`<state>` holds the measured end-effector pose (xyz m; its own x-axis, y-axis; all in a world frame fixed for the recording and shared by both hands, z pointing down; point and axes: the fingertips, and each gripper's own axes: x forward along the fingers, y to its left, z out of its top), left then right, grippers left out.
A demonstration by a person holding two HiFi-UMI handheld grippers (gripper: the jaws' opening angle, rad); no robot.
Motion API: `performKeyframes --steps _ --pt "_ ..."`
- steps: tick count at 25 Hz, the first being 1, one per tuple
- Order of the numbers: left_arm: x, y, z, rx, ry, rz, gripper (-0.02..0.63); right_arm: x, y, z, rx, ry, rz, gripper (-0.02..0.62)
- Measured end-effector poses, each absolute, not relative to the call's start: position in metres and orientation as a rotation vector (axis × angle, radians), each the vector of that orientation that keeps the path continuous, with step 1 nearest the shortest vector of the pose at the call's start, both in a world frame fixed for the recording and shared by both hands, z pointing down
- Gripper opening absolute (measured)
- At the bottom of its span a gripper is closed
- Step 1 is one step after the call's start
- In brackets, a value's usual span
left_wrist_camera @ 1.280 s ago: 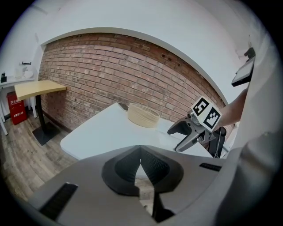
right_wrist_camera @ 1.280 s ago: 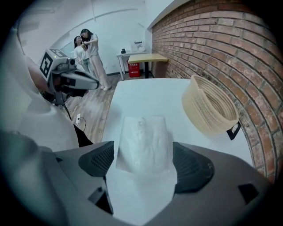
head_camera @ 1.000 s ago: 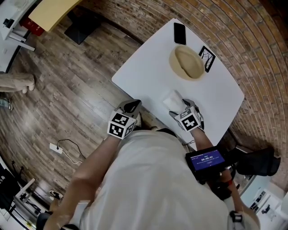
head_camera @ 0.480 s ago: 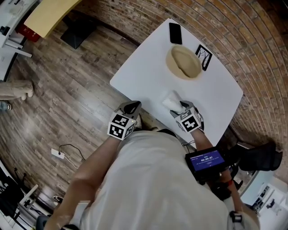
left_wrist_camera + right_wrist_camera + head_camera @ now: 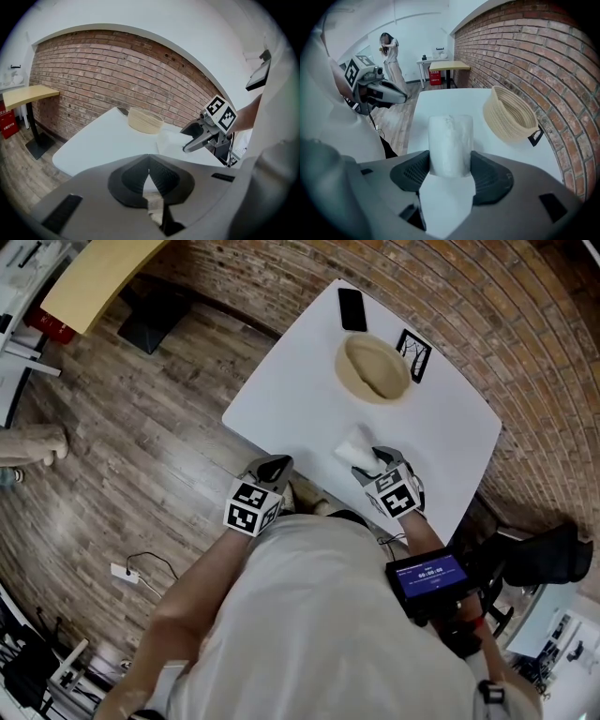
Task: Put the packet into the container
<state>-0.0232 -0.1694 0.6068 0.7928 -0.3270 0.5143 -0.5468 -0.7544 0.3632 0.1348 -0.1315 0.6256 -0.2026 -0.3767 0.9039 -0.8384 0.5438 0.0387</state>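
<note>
A white packet (image 5: 354,448) lies on the white table (image 5: 300,381), near its front edge. My right gripper (image 5: 372,461) points steeply down at it. Its jaws have just been closing, and the packet (image 5: 450,140) now stands between both pads, pressed from either side by the right gripper (image 5: 450,165). The woven basket (image 5: 373,369) stands further back on the table and shows empty in the right gripper view (image 5: 508,115). My left gripper (image 5: 275,465) hangs off the table's front-left edge, shut (image 5: 149,174) with nothing in it.
A black phone (image 5: 352,308) and a small marker card (image 5: 412,349) lie beside the basket at the far edge. A brick wall runs behind the table. A person (image 5: 389,51) stands across the room near a desk (image 5: 449,65). A lit screen (image 5: 427,575) sits by my right arm.
Both hands stay about where they were. The table and basket have slid slightly up and left in the head view as the camera shifted. The packet has not left the table.
</note>
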Motion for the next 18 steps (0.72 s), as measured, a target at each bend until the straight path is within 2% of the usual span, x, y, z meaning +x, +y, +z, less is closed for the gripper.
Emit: performKeyframes --steps 18 --pt "-0.006 -0.172 0.602 2.47 -0.665 0.567 0.011 0.186 -0.204 0.55 1.201 -1.855 0.413 0.278"
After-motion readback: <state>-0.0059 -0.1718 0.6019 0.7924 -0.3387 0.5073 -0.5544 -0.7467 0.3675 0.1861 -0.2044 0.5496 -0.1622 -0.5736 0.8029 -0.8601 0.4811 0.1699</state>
